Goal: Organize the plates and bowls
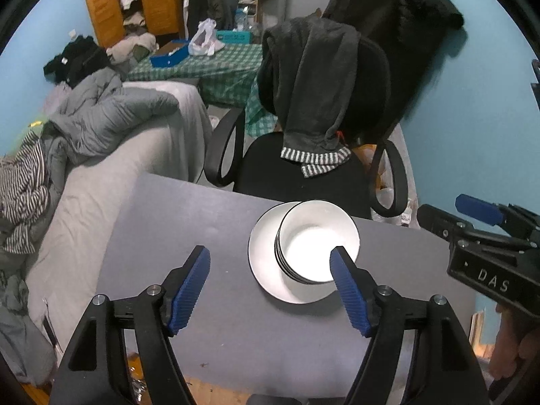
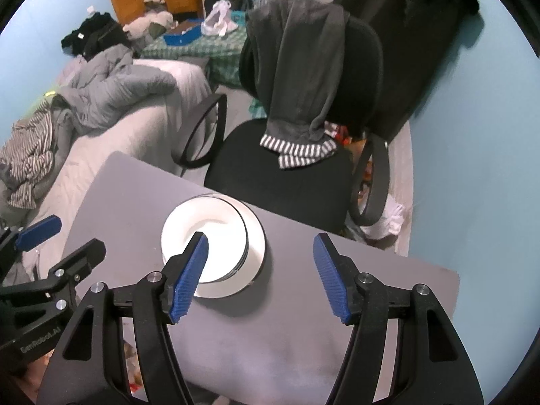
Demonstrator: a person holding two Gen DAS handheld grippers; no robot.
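Grippers first: your left gripper (image 1: 270,253) has its jaws spread wide with nothing between them, blue pads clear of everything; your right gripper (image 2: 260,239) is also released and empty, jaws apart above the table (image 1: 189,222). Both point steeply down at the grey tabletop. In the left view the right gripper (image 1: 479,209) shows at the right edge, with your hand (image 1: 513,347) on its handle below; in the right view the left gripper (image 2: 40,229) sits at the left edge. Just past the fingertips is the task stack: white bowls (image 1: 317,243) with dark rims, nested one inside another, standing on a white plate (image 1: 266,270). Exact bowl count you can't tell, several rims show at the side. The stack sits off-centre on the plate, toward its far side, near the table's far edge. In the right view the bowls (image 2: 209,233) and plate (image 2: 256,239) lie partly behind the left finger. Beyond the table: a black office chair (image 1: 297,168) with a grey garment (image 1: 310,81) draped over its back. Left of it, a bed (image 1: 101,182) with a grey jacket (image 1: 111,114) and striped clothes (image 1: 23,195). Farther back, a green checked cloth (image 1: 216,64) holding a blue box (image 1: 170,54).
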